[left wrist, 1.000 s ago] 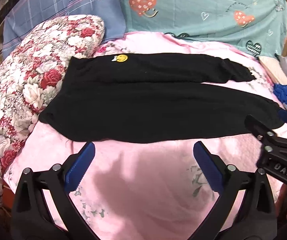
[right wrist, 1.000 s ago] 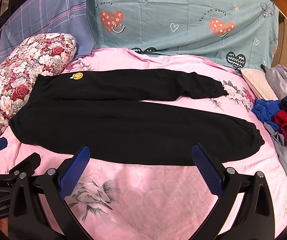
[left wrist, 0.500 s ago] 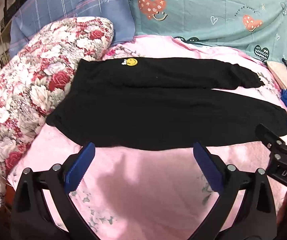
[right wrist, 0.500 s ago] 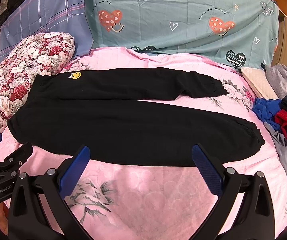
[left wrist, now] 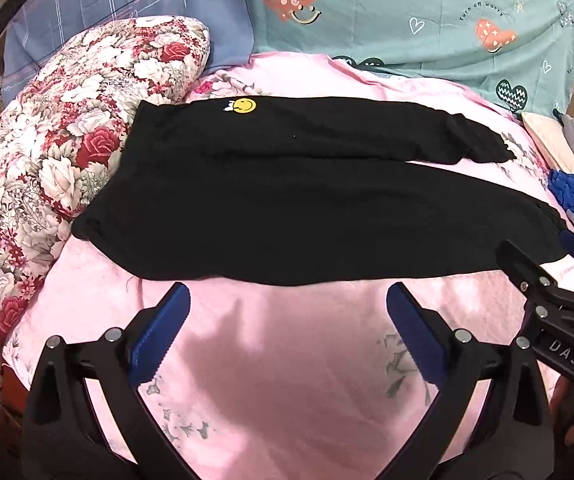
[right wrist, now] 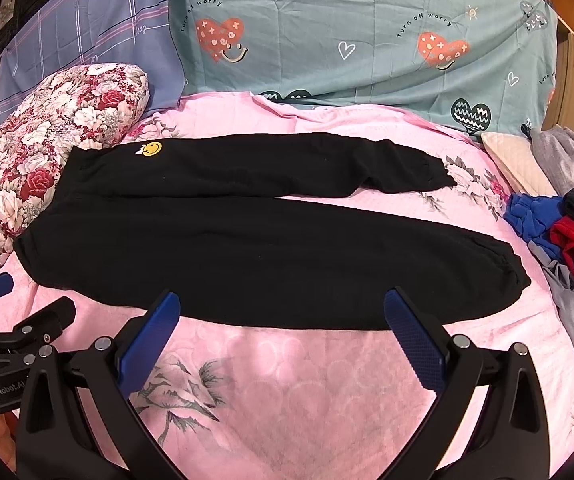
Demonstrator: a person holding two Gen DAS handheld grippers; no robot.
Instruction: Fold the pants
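Black pants (left wrist: 307,200) (right wrist: 247,248) lie flat on the pink bedspread (left wrist: 287,360), waist to the left by a yellow smiley patch (left wrist: 245,105), both legs stretched to the right with a narrow gap between them. My left gripper (left wrist: 287,300) hovers open just in front of the near leg's lower edge, toward the waist half. My right gripper (right wrist: 283,312) is open too, its blue fingertips over the near leg's edge toward the cuff. Each gripper shows at the side of the other's view, and neither holds any cloth.
A floral pillow (left wrist: 47,152) lies against the waistband on the left. Teal heart-print bedding (right wrist: 367,40) and a blue plaid sheet (right wrist: 79,40) stand behind. A heap of blue, red and grey clothes (right wrist: 567,248) sits at the right beside the cuffs.
The left gripper has moved left and slightly forward, so the pants sit more to the right in its view. The right gripper has barely shifted. Both stayed open.
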